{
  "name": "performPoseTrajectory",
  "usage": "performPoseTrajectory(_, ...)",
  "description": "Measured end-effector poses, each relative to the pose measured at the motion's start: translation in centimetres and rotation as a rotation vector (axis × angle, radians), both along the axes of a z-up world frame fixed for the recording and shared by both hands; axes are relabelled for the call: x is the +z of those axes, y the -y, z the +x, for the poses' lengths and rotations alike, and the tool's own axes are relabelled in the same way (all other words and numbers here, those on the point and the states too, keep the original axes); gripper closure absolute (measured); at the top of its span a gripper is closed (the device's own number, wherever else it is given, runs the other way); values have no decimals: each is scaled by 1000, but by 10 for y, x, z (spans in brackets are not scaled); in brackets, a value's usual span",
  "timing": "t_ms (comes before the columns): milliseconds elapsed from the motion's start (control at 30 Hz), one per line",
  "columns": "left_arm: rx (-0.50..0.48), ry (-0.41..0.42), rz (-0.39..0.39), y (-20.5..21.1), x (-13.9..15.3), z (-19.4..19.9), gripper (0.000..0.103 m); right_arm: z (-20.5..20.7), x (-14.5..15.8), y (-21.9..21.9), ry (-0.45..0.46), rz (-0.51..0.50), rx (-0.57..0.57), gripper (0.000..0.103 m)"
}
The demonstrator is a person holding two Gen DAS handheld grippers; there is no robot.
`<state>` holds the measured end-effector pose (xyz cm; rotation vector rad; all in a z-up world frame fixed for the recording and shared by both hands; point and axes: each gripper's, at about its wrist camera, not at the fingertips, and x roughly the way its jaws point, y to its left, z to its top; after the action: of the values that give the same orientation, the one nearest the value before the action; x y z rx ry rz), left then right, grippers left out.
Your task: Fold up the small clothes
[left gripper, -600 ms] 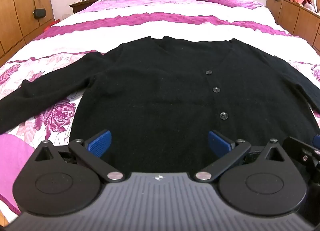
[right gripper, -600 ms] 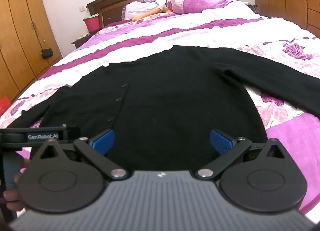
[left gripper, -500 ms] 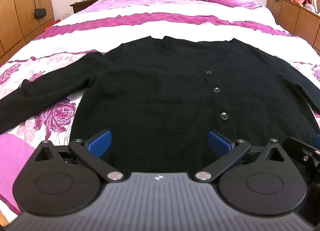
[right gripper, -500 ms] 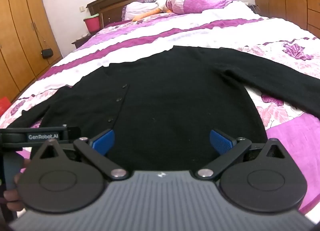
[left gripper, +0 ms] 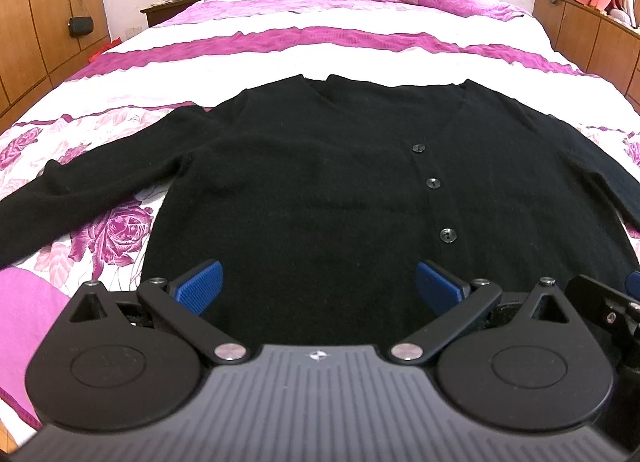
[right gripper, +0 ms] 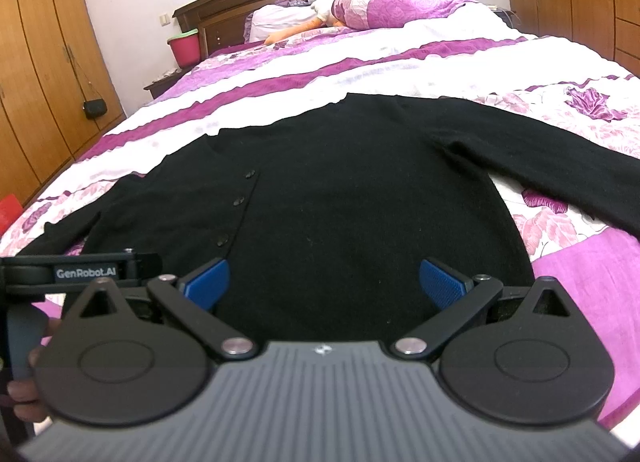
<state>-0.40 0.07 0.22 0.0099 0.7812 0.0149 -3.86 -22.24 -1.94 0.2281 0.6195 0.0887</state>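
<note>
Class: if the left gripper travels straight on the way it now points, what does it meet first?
Probably the black cardigan: the open left gripper points down at its lower body; depth is uncertain.

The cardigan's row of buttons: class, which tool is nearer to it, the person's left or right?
Left. The buttons lie just ahead of the left tool, toward its right finger. From the right tool they sit further off, beyond its left finger.

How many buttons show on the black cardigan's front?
3. On the black cardigan, the top button sits below the V-neck, the middle button lower, the bottom button nearest the hem. The grippers' bodies may hide more.
</note>
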Motion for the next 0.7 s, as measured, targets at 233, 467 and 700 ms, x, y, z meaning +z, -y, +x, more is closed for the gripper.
performPoseTrajectory(233,0,1,-1,0,1,0,0,0,0,0,0,-1,0,0)
performPoseTrajectory(467,3,3,-4,0,3,0,0,0,-1,0,1,-1,1,0)
performPoseTrajectory(700,-1,10,-7,1,5,-3,0,-1,2,0,3,1,2,0)
